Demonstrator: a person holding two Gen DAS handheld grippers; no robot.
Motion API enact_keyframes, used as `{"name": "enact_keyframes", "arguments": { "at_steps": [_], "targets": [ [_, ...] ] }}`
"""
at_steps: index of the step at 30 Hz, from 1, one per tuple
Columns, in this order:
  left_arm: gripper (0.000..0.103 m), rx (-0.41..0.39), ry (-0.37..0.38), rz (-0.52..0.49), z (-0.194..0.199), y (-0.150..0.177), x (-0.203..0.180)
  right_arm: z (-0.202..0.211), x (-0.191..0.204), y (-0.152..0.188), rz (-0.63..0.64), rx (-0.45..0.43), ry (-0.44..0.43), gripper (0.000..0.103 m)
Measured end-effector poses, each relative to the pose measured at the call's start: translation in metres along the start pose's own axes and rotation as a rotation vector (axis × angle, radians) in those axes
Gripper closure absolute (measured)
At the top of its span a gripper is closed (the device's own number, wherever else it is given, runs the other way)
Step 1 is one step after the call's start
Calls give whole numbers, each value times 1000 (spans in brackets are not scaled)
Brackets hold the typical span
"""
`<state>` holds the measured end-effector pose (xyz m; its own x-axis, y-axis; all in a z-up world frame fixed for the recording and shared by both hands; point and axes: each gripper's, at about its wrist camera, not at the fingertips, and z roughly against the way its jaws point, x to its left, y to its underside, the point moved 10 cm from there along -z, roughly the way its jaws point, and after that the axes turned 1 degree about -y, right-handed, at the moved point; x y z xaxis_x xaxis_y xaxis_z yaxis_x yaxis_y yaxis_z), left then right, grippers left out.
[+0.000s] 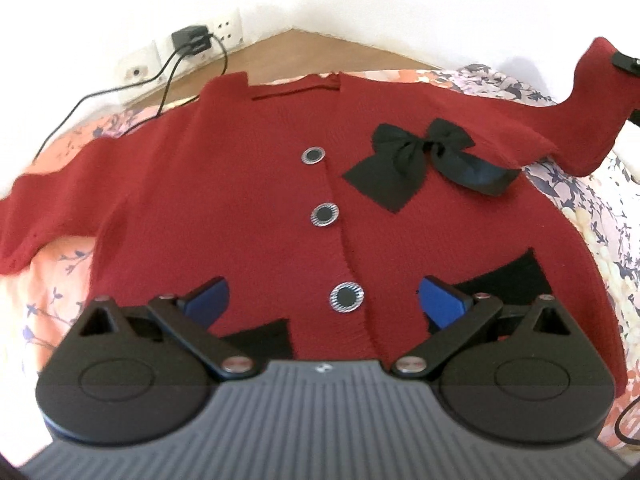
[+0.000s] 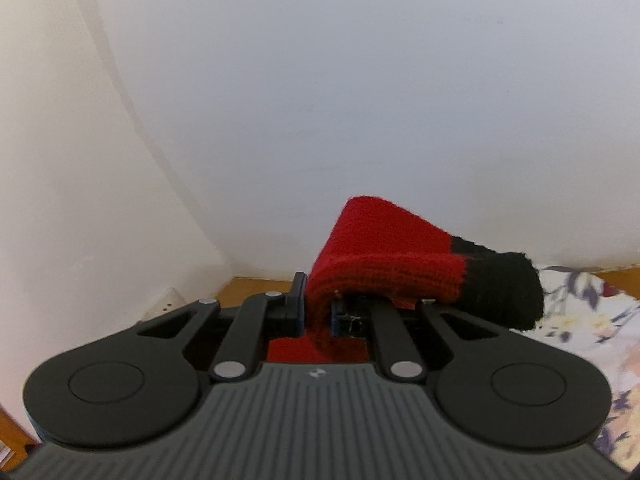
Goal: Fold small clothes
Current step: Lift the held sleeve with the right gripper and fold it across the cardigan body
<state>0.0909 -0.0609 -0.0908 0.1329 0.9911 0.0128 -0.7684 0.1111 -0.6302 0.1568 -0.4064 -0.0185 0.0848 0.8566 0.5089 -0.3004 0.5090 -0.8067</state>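
- Lying front side up on a flowered bed sheet (image 1: 60,280), the red cardigan (image 1: 240,184) has three round buttons and a black bow (image 1: 420,152).
- The left gripper (image 1: 322,300) hovers wide open over the hem, its blue pads on both sides of the lowest button (image 1: 346,297).
- The right gripper (image 2: 316,312) is clamped on the right sleeve (image 2: 392,256), lifted off the bed; the black cuff (image 2: 504,288) hangs beyond it.

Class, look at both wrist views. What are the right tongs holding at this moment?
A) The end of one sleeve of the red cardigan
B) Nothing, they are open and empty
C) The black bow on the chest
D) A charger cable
A: the right tongs are shut on the sleeve, whose black cuff flops past them, and the left wrist view shows that sleeve lifted off the red cardigan.
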Motion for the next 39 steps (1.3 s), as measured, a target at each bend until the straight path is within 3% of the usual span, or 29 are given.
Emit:
{"name": "enact_keyframes", "arguments": {
  "at_steps": [10,26,33,39],
  "targets": [
    [0,7,1,44,1,5,42,-7,75,14,56,34,-72,91],
    [0,-37,-18,85,7,-6,122,-37,187,51,136,62,-93,92],
    [0,-55,-44,104,9,-6,162,-79,232,106,123,99,-121,92],
    [0,-51,-62,122,8,-2,186,-118,246,157,136,173,-126,92]
  ]
}}
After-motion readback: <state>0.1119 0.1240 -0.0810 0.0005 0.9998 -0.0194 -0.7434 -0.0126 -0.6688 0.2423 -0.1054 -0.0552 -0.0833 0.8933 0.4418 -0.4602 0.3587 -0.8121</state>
